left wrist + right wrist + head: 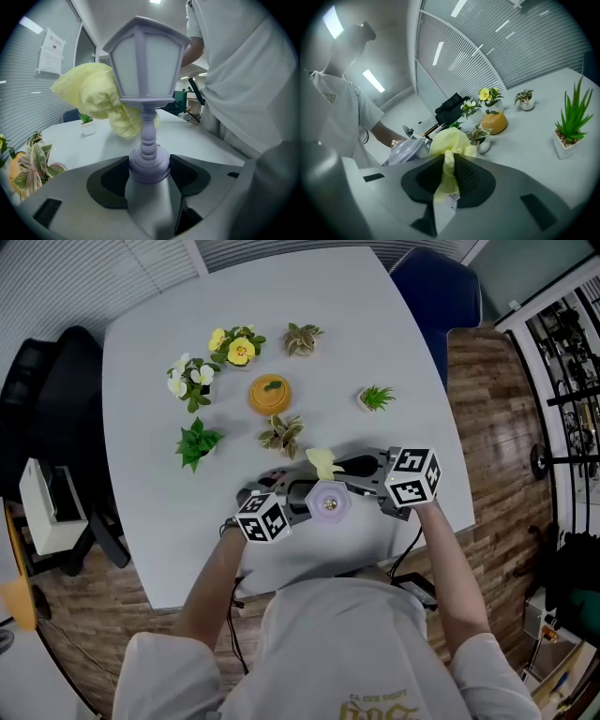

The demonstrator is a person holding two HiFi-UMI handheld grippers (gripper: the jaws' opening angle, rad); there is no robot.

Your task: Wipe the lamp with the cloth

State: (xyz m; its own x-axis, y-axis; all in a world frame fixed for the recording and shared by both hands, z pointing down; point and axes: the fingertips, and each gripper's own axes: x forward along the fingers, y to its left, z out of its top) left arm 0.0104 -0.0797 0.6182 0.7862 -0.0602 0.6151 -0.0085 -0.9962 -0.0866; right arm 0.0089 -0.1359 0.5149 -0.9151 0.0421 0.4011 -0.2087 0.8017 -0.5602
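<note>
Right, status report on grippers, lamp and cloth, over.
Left gripper clamped on lamp base. Right gripper pinching yellow cloth, cloth bunched beside the lamp head. Potted plants stand clear beyond; nothing in the way.

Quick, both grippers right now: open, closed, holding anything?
Left gripper: closed on the lamp, at its base.
Right gripper: closed on the cloth.

A white shirt [328, 643] with short sleeves is worn, and small gold letters [380, 706] are printed on it. The left gripper [149, 172] and the right gripper [449, 177] are made of grey plastic. Black pads [464, 174] with tiny dots are set inside. A white cube [262, 517] with black square marks is fixed on each gripper. A small silver screw [451, 205] is seen below the right gripper's pads. A thin black cable [406, 554] is seen behind that gripper.
</note>
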